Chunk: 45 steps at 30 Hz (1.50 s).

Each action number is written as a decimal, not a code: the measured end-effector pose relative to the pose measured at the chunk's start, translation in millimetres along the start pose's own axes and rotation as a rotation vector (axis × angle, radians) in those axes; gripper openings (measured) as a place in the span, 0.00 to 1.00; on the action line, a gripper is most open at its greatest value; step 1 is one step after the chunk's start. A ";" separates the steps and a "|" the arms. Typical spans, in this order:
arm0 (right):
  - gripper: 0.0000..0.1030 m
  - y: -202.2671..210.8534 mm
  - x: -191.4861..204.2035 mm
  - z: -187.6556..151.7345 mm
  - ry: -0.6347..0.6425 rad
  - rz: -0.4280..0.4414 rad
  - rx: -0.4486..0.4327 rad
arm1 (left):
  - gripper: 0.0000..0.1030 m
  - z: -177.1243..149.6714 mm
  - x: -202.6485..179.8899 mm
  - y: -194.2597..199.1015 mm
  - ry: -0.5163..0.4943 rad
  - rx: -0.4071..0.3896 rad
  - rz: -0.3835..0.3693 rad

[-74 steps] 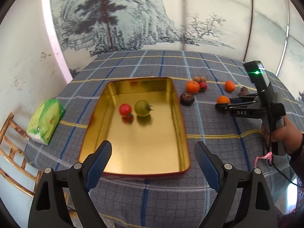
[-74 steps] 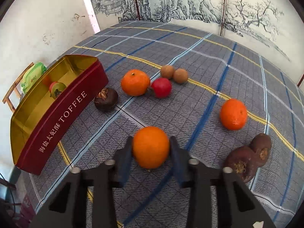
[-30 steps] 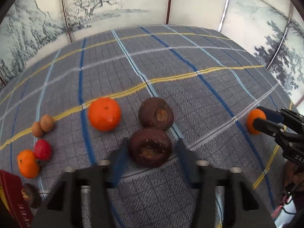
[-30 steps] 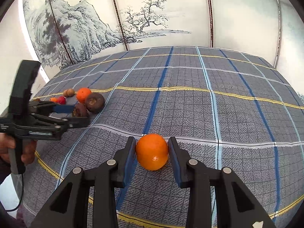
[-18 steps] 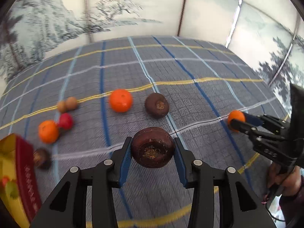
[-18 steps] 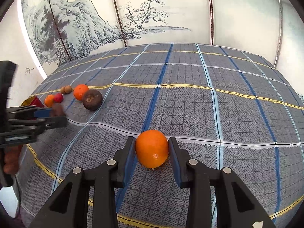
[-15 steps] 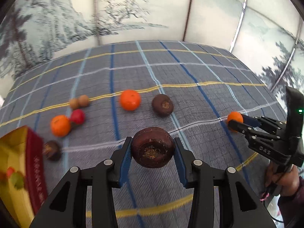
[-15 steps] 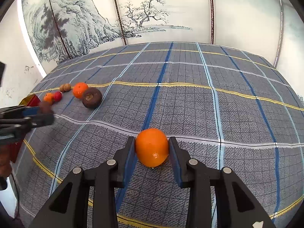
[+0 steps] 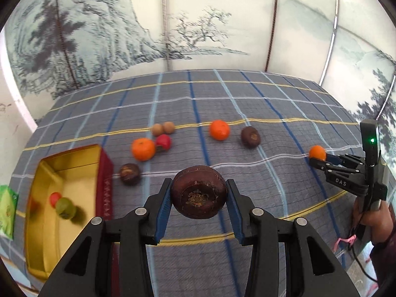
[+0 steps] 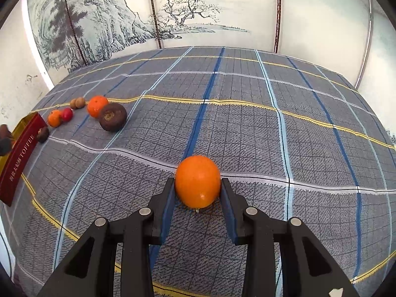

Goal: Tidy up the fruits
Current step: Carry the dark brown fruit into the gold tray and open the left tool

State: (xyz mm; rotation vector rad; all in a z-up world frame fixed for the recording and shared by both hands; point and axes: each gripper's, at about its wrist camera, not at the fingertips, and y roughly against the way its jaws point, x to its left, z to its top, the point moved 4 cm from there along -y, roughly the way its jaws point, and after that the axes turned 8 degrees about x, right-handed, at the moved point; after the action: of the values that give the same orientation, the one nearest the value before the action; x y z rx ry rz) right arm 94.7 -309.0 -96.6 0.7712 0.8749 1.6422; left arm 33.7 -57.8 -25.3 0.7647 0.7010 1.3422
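Observation:
My left gripper is shut on a dark brown mangosteen, held above the checked tablecloth. To its left lies the gold toffee tin with a red fruit and a green fruit inside. My right gripper is shut on an orange just over the cloth; the same right gripper shows at the right of the left wrist view. Loose on the cloth lie two oranges, a red fruit, two small brown fruits and two more mangosteens.
A green packet lies at the table's left edge beside the tin. A painted folding screen stands behind the table. A hand holds the right gripper's handle at the right edge, with a cable hanging below it.
My left gripper lifted the mangosteen off the cloth and swung left, bringing the tin into view. The right gripper stayed nearly still with its orange.

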 end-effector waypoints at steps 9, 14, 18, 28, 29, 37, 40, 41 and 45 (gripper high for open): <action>0.33 -0.9 3.0 -0.5 0.014 -0.022 0.005 | 0.42 -17.2 35.4 19.1 0.054 -0.017 0.054; 0.34 -1.6 4.8 -0.7 0.022 -0.029 0.006 | 0.42 -26.2 52.8 26.2 0.081 -0.019 0.076; 0.34 -2.9 5.4 0.0 0.026 -0.032 0.007 | 0.42 -34.5 65.6 28.1 0.099 -0.009 0.094; 0.34 -2.8 6.0 0.0 0.028 -0.036 0.008 | 0.42 -52.4 96.1 27.1 0.145 0.015 0.147; 0.34 -3.0 6.0 0.1 0.028 -0.036 0.008 | 0.42 -53.7 99.6 26.9 0.149 0.016 0.152; 0.34 -2.8 6.3 -0.2 0.029 -0.038 0.008 | 0.42 -62.5 128.7 23.4 0.178 0.034 0.210; 0.34 -2.8 6.6 -0.2 0.030 -0.038 0.008 | 0.42 -65.4 136.5 20.6 0.186 0.043 0.222; 0.34 -2.8 6.7 -0.2 0.030 -0.039 0.008 | 0.42 -66.6 139.1 19.3 0.188 0.048 0.226; 0.34 -3.2 6.6 -0.1 0.031 -0.040 0.008 | 0.42 -70.3 147.4 12.8 0.191 0.063 0.242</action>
State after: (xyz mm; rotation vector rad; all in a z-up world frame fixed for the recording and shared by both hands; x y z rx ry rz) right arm 94.7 -302.1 -99.1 0.7315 0.9134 1.6202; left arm -15.5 95.3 -56.9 0.7968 0.8244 1.6352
